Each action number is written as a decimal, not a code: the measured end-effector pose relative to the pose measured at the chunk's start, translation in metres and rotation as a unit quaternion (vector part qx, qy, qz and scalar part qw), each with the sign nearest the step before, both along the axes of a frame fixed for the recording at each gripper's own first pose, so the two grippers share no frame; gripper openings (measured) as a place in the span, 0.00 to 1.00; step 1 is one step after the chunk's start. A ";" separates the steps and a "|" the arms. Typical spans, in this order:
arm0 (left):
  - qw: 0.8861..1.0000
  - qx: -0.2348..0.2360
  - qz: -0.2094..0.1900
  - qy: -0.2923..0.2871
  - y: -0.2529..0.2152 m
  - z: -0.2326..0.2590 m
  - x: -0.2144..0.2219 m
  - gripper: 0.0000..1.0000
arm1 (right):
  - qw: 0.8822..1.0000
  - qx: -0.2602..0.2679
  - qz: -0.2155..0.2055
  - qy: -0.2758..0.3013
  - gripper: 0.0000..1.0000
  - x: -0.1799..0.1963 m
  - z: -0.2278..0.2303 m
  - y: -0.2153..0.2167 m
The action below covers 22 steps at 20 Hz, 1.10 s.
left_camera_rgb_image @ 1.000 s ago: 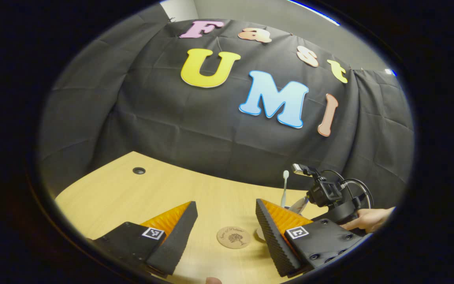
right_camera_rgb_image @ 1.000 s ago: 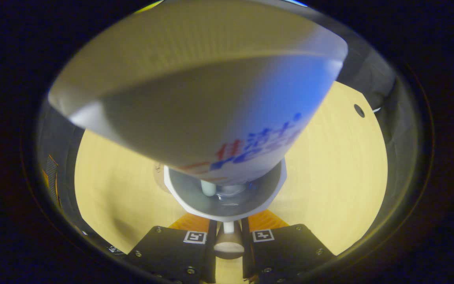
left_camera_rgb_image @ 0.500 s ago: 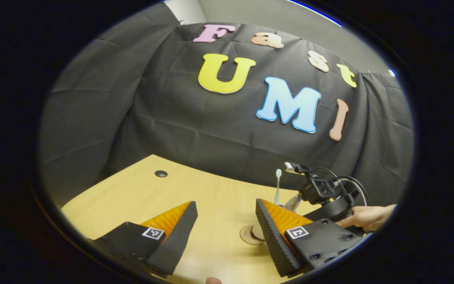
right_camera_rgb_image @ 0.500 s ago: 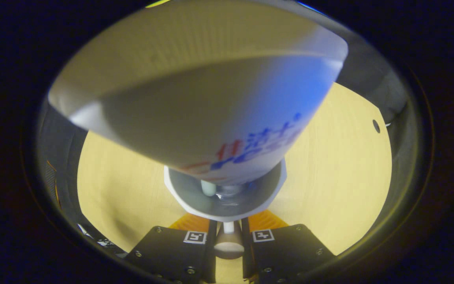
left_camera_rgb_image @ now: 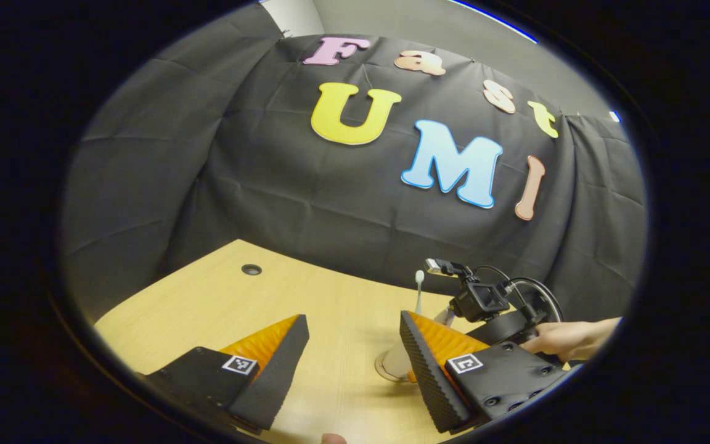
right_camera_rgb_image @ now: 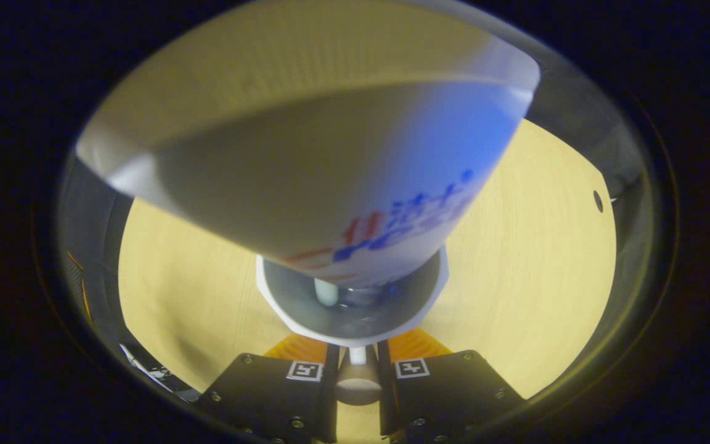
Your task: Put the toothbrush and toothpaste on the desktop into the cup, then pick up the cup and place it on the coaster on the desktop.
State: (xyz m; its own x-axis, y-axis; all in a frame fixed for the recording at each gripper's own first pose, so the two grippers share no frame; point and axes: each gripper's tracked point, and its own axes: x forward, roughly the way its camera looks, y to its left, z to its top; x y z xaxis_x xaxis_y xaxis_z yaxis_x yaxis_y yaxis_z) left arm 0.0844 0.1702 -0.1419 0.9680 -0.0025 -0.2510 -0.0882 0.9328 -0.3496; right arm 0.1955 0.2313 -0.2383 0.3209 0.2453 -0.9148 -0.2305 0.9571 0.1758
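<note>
Currently the right tool (right_camera_rgb_image: 356, 354) is clamped on the cup's (right_camera_rgb_image: 352, 311) handle (right_camera_rgb_image: 357, 373), both fingers pressed against it from either side. In the right gripper view the white cup sits directly ahead of the fingers, rim toward the camera. The toothpaste (right_camera_rgb_image: 330, 172) tube stands inside it, leaning toward the lens, its wide crimped end closest to the camera. The toothbrush (right_camera_rgb_image: 326, 292) stem is visible down inside the cup beside the tube. Light wood tabletop (right_camera_rgb_image: 534, 265) lies beneath, with a cable hole (right_camera_rgb_image: 598, 201) far right.

Left tool (left_camera_rgb_image: 355, 351) is spread wide, nothing between the fingers, hovering low over the tabletop (left_camera_rgb_image: 207, 308). Past its right finger in the left gripper view: the cup (left_camera_rgb_image: 399, 361) stands on the coaster (left_camera_rgb_image: 382, 372), of which only a thin edge peeks out at the cup's base. Can't tell whether the cup is fully seated or just above it. The toothbrush (left_camera_rgb_image: 418, 290) sticks up from the cup, head on top. The right tool's body (left_camera_rgb_image: 490, 305) and the hand (left_camera_rgb_image: 567, 339) holding it are just right of the cup.
</note>
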 end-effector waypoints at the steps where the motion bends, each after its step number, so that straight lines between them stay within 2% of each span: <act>1: 1.000 0.000 0.000 0.001 -0.001 0.000 0.000 0.96 | 1.000 0.001 0.000 0.000 0.28 -0.004 -0.001 0.003; 3: 1.000 0.001 -0.002 0.002 -0.004 -0.001 0.002 0.96 | 1.000 0.006 0.000 0.001 0.29 -0.003 -0.001 0.000; 4: 1.000 0.003 -0.004 0.003 -0.007 -0.001 0.003 0.96 | 1.000 0.007 0.001 -0.001 0.27 -0.002 0.001 -0.003; 5: 1.000 0.004 -0.007 0.003 -0.010 0.000 0.003 0.99 | 1.000 0.011 0.001 -0.006 0.30 -0.002 0.007 -0.006; 7: 1.000 0.008 -0.010 -0.001 -0.014 0.004 0.007 0.99 | 1.000 0.021 0.002 -0.010 0.36 -0.006 0.018 -0.011; 8: 1.000 0.009 -0.011 -0.002 -0.017 0.005 0.008 0.99 | 1.000 0.026 0.003 -0.014 0.43 -0.006 0.023 -0.013; 9: 1.000 0.011 -0.014 -0.003 -0.021 0.007 0.009 0.96 | 0.999 0.028 0.003 -0.020 0.47 -0.010 0.029 -0.014; 12: 1.000 0.017 -0.024 -0.008 -0.034 0.015 0.012 0.96 | 0.998 0.039 0.002 -0.039 0.47 -0.012 0.047 -0.020; 13: 0.999 0.019 -0.027 -0.010 -0.038 0.018 0.012 0.96 | 0.998 0.045 0.004 -0.047 0.51 -0.015 0.055 -0.022; 14: 0.999 0.019 -0.030 -0.013 -0.043 0.022 0.013 0.96 | 0.997 0.044 0.001 -0.058 0.68 -0.016 0.063 -0.028; 15: 0.999 0.019 -0.032 -0.015 -0.047 0.025 0.014 0.96 | 0.996 0.045 -0.002 -0.072 0.75 -0.017 0.070 -0.034; 17: 0.999 0.021 -0.036 -0.022 -0.056 0.032 0.016 0.96 | 0.994 0.048 -0.012 -0.097 0.74 -0.020 0.088 -0.046; 18: 0.999 0.022 -0.040 -0.024 -0.060 0.037 0.018 0.96 | 0.993 0.049 -0.017 -0.109 0.70 -0.022 0.097 -0.053; 19: 0.998 0.024 -0.042 -0.026 -0.064 0.040 0.019 0.96 | 0.991 0.050 -0.024 -0.122 0.77 -0.025 0.104 -0.063; 22: 0.998 0.031 -0.054 -0.033 -0.079 0.052 0.024 0.93 | 0.984 0.051 -0.051 -0.161 0.78 -0.036 0.130 -0.089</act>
State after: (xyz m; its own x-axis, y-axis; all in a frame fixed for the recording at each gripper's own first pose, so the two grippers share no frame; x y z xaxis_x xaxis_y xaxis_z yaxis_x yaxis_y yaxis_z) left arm 0.1089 0.0911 -0.0901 0.9773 -0.0942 -0.1898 0.0352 0.9554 -0.2932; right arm 0.1593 0.1420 -0.1085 0.6184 0.2830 -0.7332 -0.1947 0.9590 0.2060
